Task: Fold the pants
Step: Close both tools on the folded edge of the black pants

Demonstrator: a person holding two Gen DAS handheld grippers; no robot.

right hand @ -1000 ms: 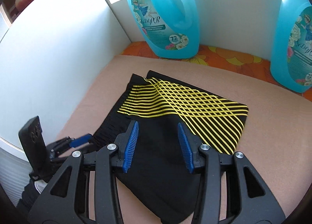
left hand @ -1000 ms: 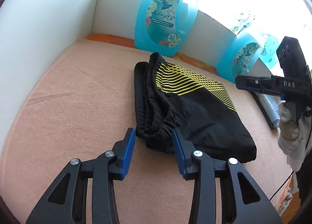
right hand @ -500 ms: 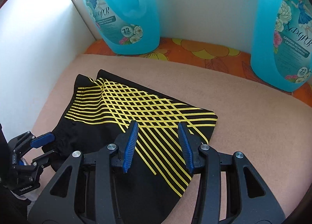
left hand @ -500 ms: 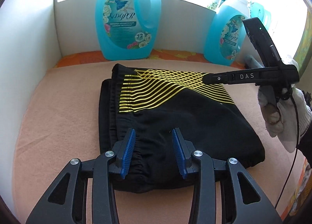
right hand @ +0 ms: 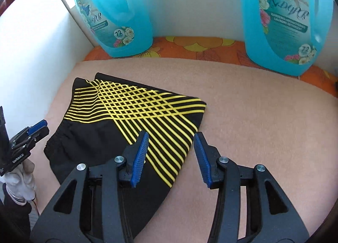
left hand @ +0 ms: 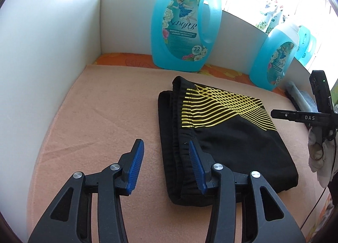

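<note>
Both grippers, left [left hand: 166, 164] and right [right hand: 171, 156], have drifted outward over the folded black yellow-striped pants [left hand: 228, 137], tongs apart and empty, suggesting folding is finished.

"72" on detergent jug [left hand: 186, 26]; "DAS" on right claw [left hand: 304, 117]

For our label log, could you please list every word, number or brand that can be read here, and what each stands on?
"GARDENIA AROMATHERAPY LAUNDRY DETERGENT": label of the big translucent blue detergent jug.
"72": same label, lower part; smaller print beneath is unreadable.
Script brand name above: too ornate to read surely.
"DAS": black bar of the right gripper.
Second blue detergent jug: label too small.
Folded black pants with yellow stripes: no text.
</note>
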